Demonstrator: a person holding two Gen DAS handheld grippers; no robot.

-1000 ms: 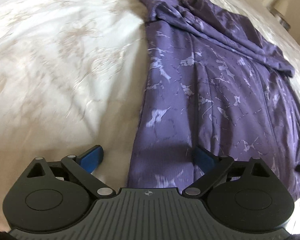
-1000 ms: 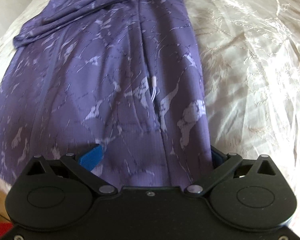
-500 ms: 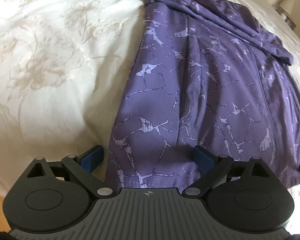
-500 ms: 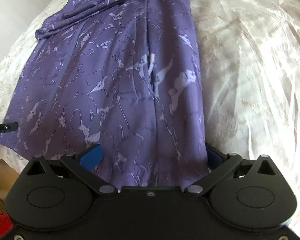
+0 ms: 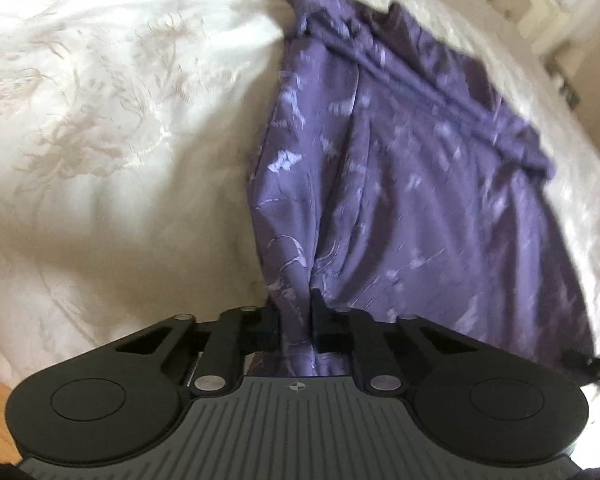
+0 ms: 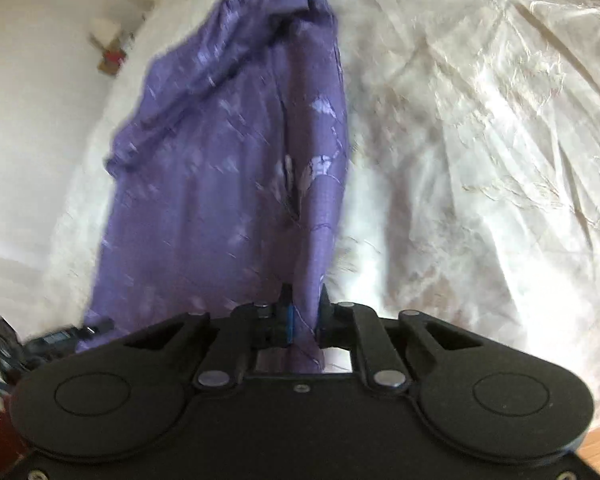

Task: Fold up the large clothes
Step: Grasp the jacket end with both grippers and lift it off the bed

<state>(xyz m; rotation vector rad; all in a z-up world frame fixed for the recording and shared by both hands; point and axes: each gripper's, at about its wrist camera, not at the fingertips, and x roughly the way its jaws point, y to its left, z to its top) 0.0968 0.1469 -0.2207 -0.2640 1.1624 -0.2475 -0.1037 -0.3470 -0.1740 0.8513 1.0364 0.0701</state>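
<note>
Left tongs (image 5: 296, 320): now pinching purple patterned garment (image 5: 400, 184) hem, wide apart a moment ago.
Right tongs (image 6: 304, 316): likewise clamping hem.
Cream bed (image 5: 100, 120) near edge: fold starting.

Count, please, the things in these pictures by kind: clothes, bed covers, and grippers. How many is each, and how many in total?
Clothes: 1, the purple garment, lying on the bed.
Bed covers: 1, the cream bedspread.
Grippers: 2, the left gripper and the right gripper, each shut on the garment's near edge.
Total: 4
</note>
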